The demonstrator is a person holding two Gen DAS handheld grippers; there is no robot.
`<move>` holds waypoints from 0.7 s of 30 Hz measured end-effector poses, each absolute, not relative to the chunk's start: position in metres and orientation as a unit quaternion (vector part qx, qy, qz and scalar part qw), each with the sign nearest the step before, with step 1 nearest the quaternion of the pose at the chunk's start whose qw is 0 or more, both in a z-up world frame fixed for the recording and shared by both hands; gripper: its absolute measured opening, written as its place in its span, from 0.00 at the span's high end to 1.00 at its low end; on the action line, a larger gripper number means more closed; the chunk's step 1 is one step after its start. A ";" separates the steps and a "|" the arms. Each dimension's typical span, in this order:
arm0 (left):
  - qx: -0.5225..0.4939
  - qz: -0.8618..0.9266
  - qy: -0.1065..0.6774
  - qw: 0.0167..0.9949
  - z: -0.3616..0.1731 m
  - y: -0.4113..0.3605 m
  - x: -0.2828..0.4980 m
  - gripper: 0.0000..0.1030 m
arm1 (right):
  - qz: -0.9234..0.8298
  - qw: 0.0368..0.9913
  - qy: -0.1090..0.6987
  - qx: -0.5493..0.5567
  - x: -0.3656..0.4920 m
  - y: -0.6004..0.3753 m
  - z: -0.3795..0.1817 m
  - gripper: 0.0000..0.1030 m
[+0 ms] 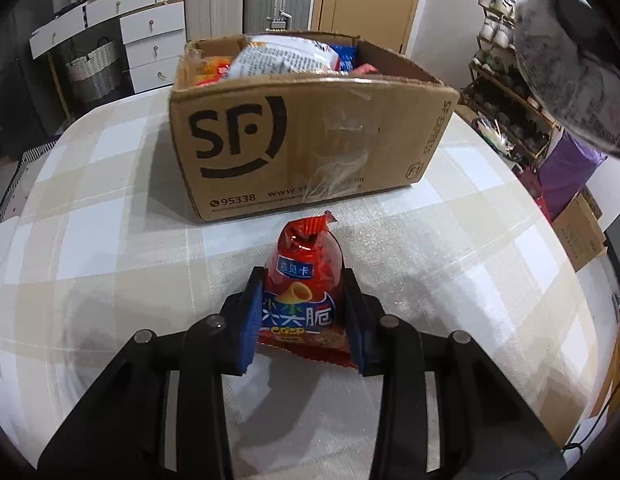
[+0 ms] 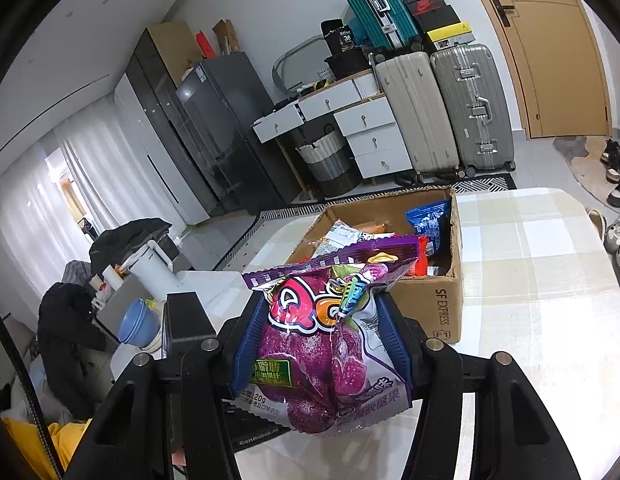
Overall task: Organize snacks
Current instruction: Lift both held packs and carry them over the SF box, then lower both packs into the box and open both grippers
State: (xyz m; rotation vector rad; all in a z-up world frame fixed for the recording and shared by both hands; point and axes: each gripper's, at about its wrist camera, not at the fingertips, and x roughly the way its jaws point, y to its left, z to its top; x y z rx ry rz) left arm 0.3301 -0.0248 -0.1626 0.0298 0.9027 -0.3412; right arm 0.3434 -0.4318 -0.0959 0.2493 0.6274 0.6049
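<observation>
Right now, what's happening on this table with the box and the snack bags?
A person is sorting snacks with two hand-held grippers. The left hand-held gripper is shut on a red crisp bag resting on the checked tablecloth, just in front of the SF Express cardboard box. The right hand-held gripper holds a purple gummy candy bag up in the air, near the box, which already has several snack packets inside.

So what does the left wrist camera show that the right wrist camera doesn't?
Only the left wrist view shows the red crisp packet gripped in the left gripper, lying on the checked tablecloth.

Only the right wrist view shows the purple gummy bag clamped in the right gripper, above the table.

Both show the cardboard box holding snacks, and the suitcases.
</observation>
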 end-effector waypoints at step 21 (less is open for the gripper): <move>-0.024 -0.178 0.307 0.935 0.021 0.029 0.248 0.68 | 0.299 0.914 0.259 0.085 0.305 -0.427 -0.043 0.46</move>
